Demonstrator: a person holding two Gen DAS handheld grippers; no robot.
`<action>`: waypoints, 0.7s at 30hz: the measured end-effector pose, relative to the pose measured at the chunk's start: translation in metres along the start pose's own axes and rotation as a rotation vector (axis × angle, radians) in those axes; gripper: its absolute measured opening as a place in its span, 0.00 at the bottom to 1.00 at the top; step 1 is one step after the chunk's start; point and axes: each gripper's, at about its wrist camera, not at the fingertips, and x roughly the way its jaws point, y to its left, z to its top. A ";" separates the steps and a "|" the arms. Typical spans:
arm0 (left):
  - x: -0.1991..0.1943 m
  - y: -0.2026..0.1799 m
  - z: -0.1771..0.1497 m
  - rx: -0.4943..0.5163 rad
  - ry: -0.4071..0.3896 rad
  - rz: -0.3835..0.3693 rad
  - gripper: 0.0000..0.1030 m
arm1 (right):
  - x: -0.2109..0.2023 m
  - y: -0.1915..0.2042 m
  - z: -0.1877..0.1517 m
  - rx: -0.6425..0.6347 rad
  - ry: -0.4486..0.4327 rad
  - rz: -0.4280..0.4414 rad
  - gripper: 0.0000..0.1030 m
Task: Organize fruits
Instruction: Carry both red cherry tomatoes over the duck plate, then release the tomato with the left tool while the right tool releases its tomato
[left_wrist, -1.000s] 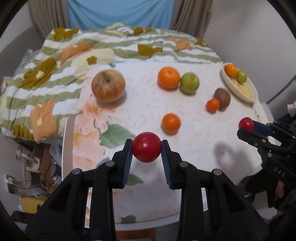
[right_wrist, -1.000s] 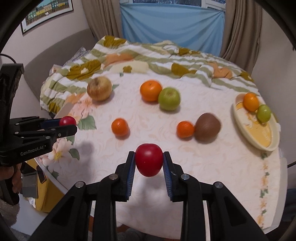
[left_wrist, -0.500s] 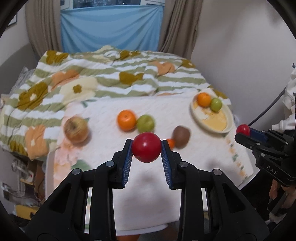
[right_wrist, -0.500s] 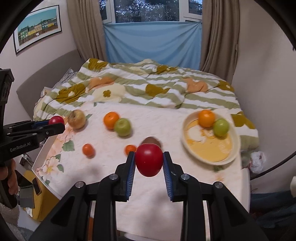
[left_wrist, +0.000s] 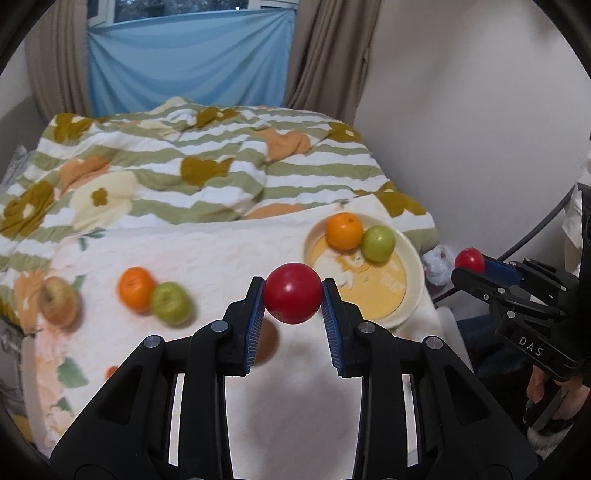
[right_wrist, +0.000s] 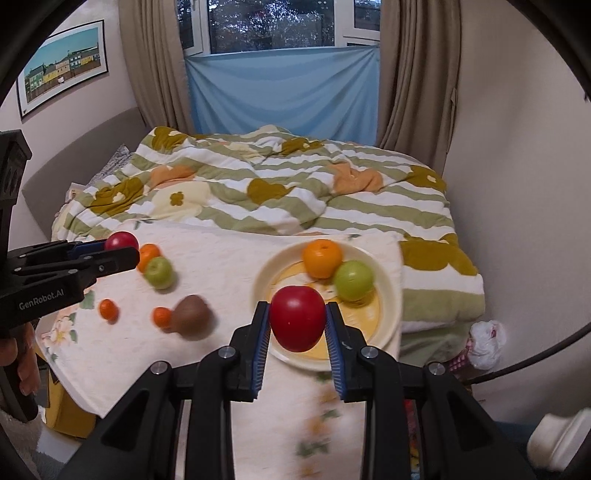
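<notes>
Between the blue pads of each gripper sits one round red fruit, pinched on both sides.

Left gripper (left_wrist: 293, 308) pinches a smooth red round fruit (left_wrist: 293, 292); right gripper (right_wrist: 297, 322) pinches a slightly bigger red apple-like fruit (right_wrist: 297, 318). Just beyond the right gripper's fingers lies a cream round plate (right_wrist: 386, 325) with an orange (right_wrist: 322, 257) touching a green apple (right_wrist: 354, 279). Further left of these fingers, on the pale patterned tablecloth (right_wrist: 221, 266), lie a brown kiwi (right_wrist: 192, 314), two small mandarins, an orange and a green apple.
</notes>
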 end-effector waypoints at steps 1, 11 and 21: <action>0.007 -0.004 0.003 -0.003 0.005 -0.002 0.37 | 0.005 -0.008 0.001 0.004 0.006 0.004 0.26; 0.099 -0.035 0.024 0.006 0.090 -0.029 0.37 | 0.043 -0.050 0.004 0.012 0.041 0.009 0.26; 0.170 -0.040 0.033 0.078 0.208 -0.046 0.37 | 0.079 -0.069 0.005 0.097 0.096 -0.004 0.26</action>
